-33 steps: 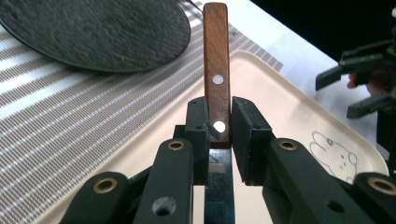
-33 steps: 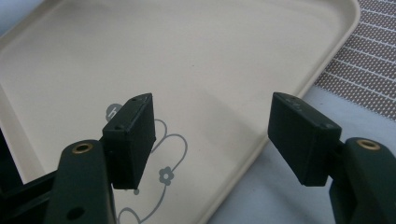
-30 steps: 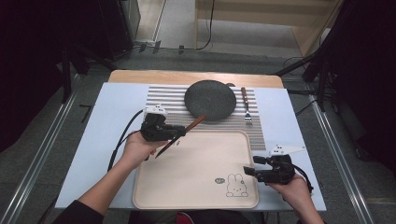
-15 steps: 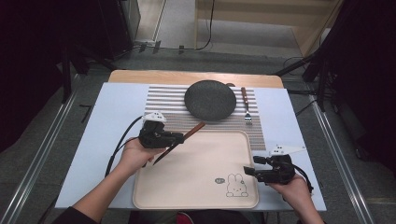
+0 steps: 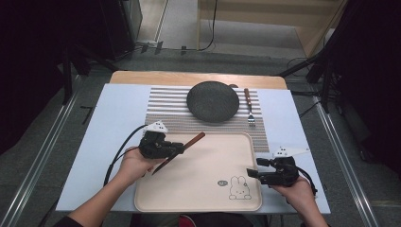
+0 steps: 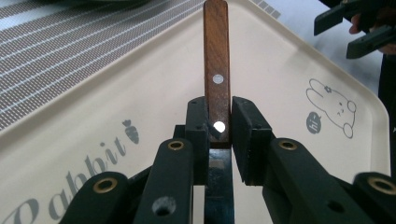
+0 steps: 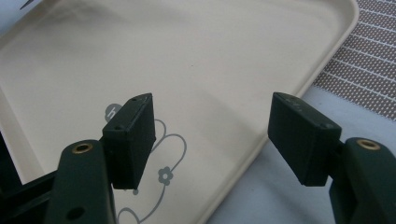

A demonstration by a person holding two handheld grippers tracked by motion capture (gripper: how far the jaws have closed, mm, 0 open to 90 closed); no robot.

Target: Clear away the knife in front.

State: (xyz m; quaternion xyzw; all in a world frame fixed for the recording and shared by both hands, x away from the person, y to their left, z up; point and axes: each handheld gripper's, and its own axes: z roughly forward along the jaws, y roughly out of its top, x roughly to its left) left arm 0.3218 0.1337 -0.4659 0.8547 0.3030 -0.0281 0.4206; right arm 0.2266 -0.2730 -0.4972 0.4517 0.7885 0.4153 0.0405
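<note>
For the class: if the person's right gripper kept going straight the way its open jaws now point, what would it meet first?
Probably the beige rectangular plastic tray: the right gripper has its jaws angled down over the tray's near corner, nothing between them. How far off the surface is, I can't tell.

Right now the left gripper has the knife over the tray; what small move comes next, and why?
Probably lower it a little and open. The left gripper clamps the knife by its wooden handle above the bare tray, left of centre, blade slanting down; the right gripper waits open.
</note>
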